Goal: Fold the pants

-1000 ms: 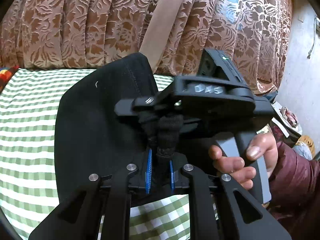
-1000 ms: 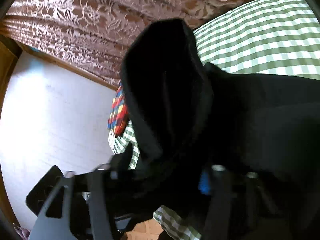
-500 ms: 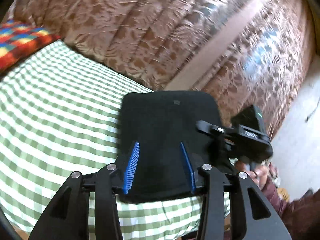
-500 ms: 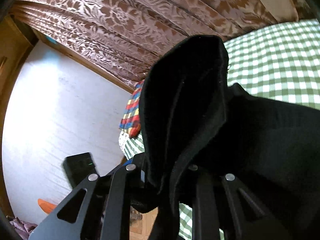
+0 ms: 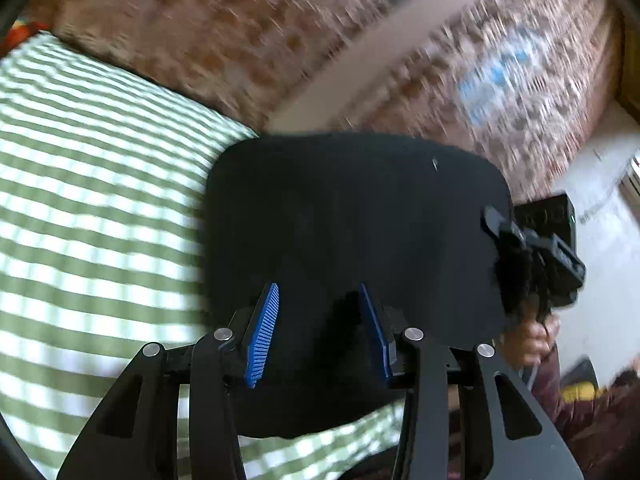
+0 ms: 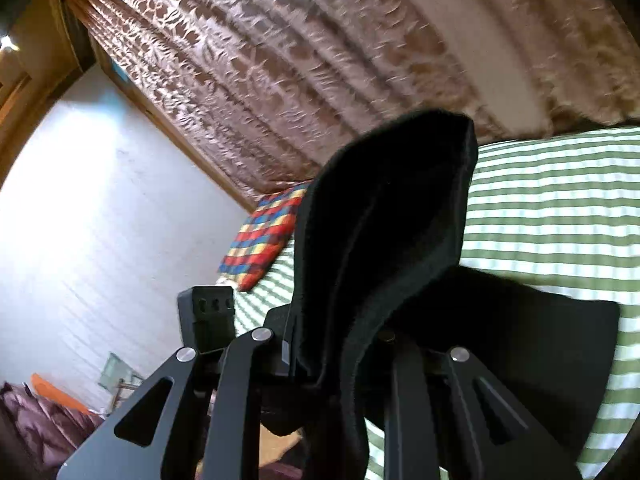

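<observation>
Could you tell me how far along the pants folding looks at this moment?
Mostly done, it seems: the black pants lie as a compact rectangle on the green checked bed cover. In hand: the left gripper is open above them, gripping nothing, while the right gripper is shut on a raised flap of the pants at one edge. Left: lay that flap down, release it, and probably smooth the bundle.

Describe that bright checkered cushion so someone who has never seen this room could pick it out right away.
Start at the bed with the green-and-white checked sheet. Follow it to the far end, by the white wall below the brown floral curtain. The cushion lies there, the only thing checked in red, blue and yellow.
</observation>
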{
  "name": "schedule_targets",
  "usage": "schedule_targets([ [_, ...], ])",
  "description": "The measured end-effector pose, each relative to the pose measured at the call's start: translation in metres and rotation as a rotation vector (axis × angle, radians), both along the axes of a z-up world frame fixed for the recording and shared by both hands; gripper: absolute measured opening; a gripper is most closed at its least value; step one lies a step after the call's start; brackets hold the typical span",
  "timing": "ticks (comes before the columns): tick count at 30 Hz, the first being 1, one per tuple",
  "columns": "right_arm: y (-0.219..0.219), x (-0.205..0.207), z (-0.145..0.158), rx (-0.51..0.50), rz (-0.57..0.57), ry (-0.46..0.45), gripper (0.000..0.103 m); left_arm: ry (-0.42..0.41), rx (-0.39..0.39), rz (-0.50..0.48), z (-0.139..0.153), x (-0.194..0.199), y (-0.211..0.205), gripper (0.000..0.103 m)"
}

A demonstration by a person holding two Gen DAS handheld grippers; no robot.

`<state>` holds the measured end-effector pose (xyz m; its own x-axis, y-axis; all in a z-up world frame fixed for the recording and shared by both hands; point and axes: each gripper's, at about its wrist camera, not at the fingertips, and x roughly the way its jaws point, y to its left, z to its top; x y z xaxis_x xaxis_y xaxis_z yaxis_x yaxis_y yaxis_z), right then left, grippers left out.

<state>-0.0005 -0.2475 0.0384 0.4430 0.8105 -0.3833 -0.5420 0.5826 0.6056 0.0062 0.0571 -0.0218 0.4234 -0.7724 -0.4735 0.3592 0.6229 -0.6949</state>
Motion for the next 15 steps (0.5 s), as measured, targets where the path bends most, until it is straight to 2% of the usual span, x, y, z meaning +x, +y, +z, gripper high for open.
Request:
schedule_targets([
  [4, -0.045, 0.001, -0.040, -0.110, -0.112, 0.048, 0.016, 0.043, 0.049, -0.148, -0.017, -0.005, -0.043, 0.040],
  [7, -0.071, 0.008, -0.088, -0.157, -0.195, 0.160, 0.017, 0.072, 0.052, -0.198, -0.029, -0.011, -0.062, 0.040],
  [8, -0.078, 0.010, -0.107, -0.161, -0.222, 0.203, 0.021, 0.078, 0.050, -0.204, -0.031, -0.011, -0.065, 0.040],
  [10, -0.088, 0.010, -0.125, -0.089, -0.240, 0.236, 0.024, 0.079, 0.067, -0.208, -0.032, -0.011, -0.072, 0.040],
  [12, -0.098, 0.006, -0.129, 0.000, -0.257, 0.249, 0.033, 0.067, 0.098, -0.217, -0.030, -0.012, -0.077, 0.040],
  [14, -0.108, -0.001, -0.125, 0.035, -0.287, 0.244, 0.058, 0.064, 0.108, -0.227, -0.027, -0.013, -0.078, 0.040],
  [15, -0.113, -0.005, -0.122, 0.034, -0.305, 0.240, 0.058, 0.065, 0.106, -0.230, -0.026, -0.012, -0.078, 0.040],
])
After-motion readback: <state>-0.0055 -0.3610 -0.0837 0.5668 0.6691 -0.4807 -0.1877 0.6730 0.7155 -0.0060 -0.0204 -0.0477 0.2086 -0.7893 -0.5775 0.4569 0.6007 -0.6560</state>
